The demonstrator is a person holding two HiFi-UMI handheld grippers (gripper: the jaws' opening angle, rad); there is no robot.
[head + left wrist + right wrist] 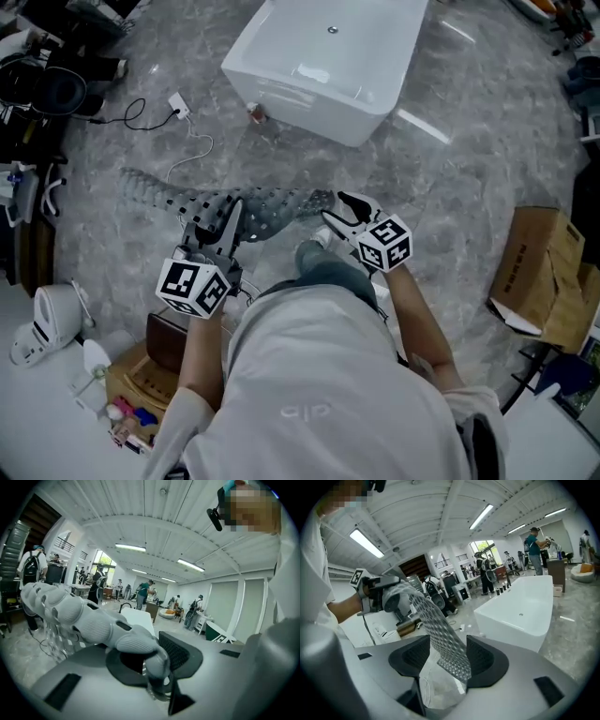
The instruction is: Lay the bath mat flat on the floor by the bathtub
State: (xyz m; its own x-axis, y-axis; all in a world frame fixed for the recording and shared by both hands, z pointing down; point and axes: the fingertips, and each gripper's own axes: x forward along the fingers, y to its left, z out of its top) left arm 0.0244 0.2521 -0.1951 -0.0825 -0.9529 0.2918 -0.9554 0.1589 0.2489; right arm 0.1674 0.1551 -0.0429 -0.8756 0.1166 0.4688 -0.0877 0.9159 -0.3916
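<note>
my left gripper [228, 223] pinched the bath mat [272, 206]; my right gripper [339, 212] gaped loosely around it. it hung bunched, not yet flat by the bathtub [328, 66] ahead.

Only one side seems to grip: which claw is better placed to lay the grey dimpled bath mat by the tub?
Left. The left claw is clamped on the grey dimpled bath mat; the right claw stands open around it.
</note>
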